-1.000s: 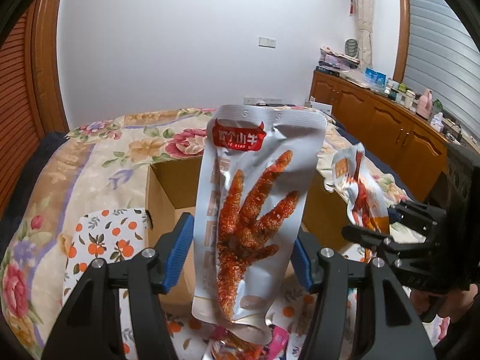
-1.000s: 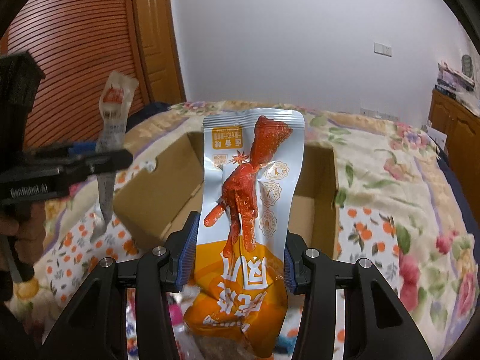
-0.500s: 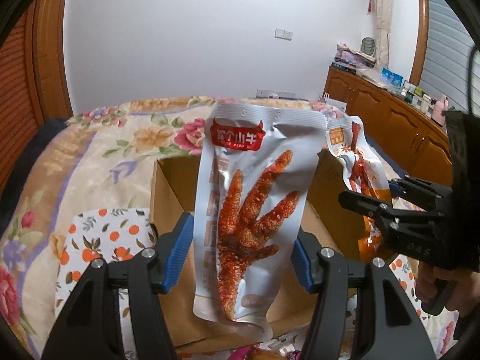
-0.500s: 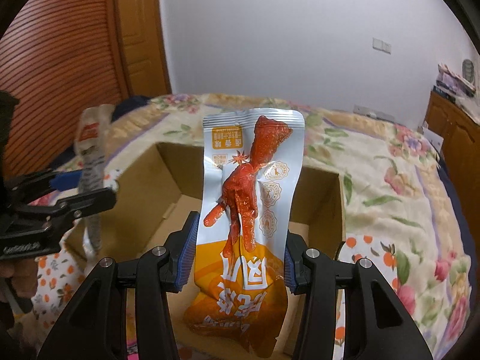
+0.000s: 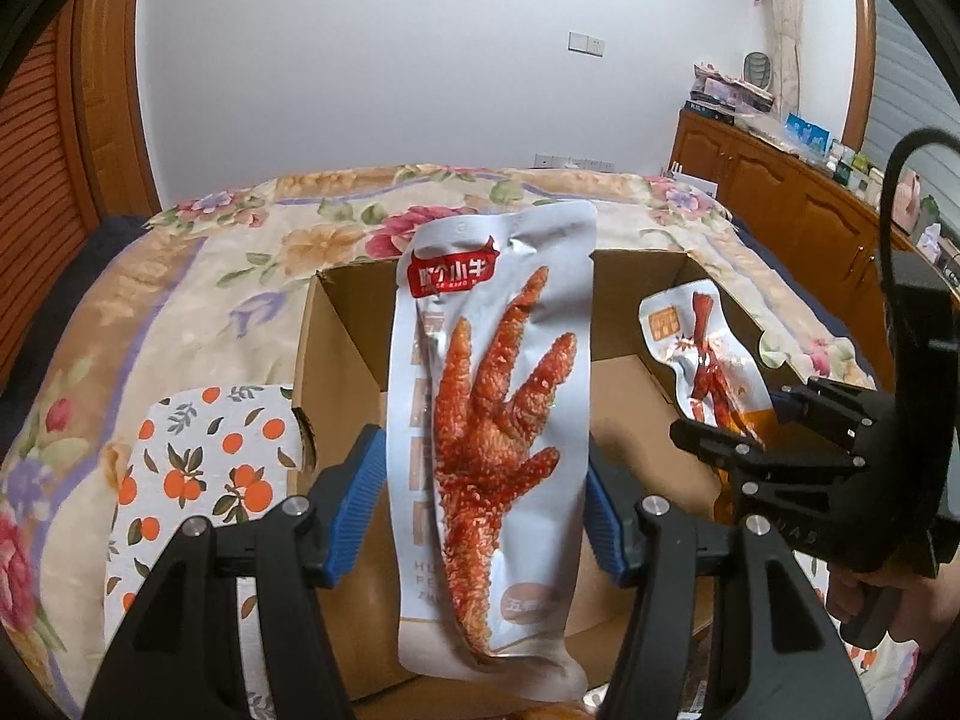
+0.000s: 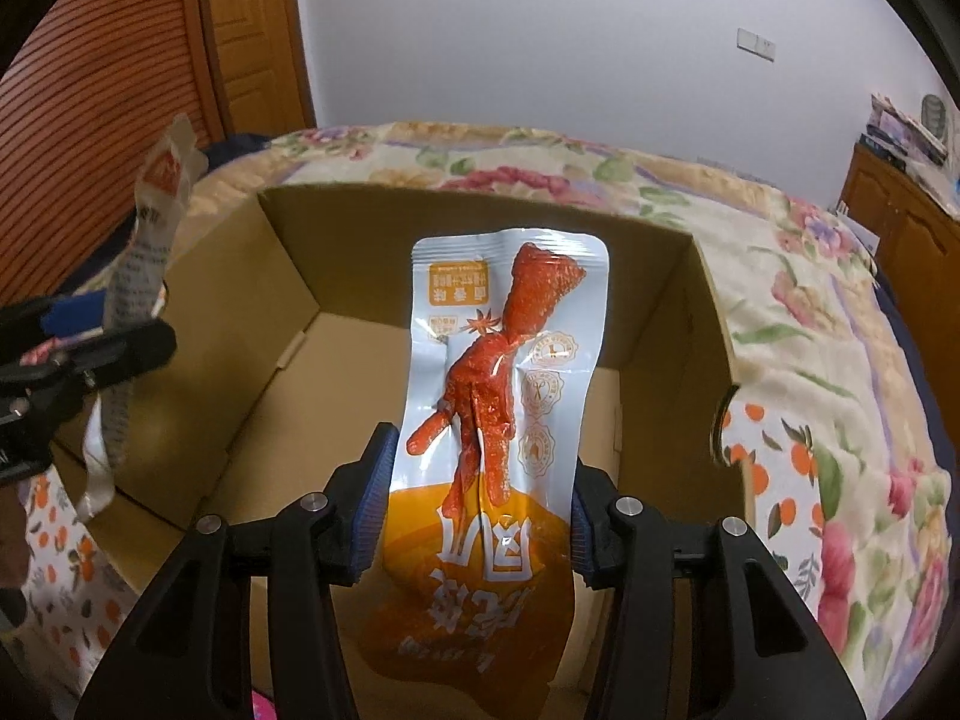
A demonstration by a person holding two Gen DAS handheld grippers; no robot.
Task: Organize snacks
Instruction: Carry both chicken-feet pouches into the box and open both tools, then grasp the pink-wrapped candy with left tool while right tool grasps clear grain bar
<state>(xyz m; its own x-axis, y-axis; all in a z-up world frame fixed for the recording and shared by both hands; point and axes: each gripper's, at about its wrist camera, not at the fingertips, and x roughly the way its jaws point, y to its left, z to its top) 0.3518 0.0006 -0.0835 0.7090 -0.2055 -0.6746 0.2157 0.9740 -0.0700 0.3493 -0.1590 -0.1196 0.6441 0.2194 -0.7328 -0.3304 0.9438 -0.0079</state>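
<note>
My left gripper [image 5: 486,504] is shut on a silver chicken-foot snack pack with a red label [image 5: 492,420], held upright over the near edge of an open cardboard box [image 5: 336,330]. My right gripper [image 6: 477,501] is shut on a silver and orange chicken-foot pack [image 6: 498,414], held upright over the same box [image 6: 660,276], whose floor looks bare. The right gripper with its pack [image 5: 708,360] shows at the right of the left wrist view. The left gripper with its pack [image 6: 144,252] shows at the left of the right wrist view.
The box sits on a bed with a floral quilt [image 5: 198,276] and an orange-print cloth [image 5: 198,456]. A wooden cabinet [image 5: 780,192] with clutter stands along the right wall. A wooden door [image 6: 252,42] and slatted panel are at the left.
Both grippers have moved forward and lower with their packs, from in front of the box to over its opening. The grips have not changed.
</note>
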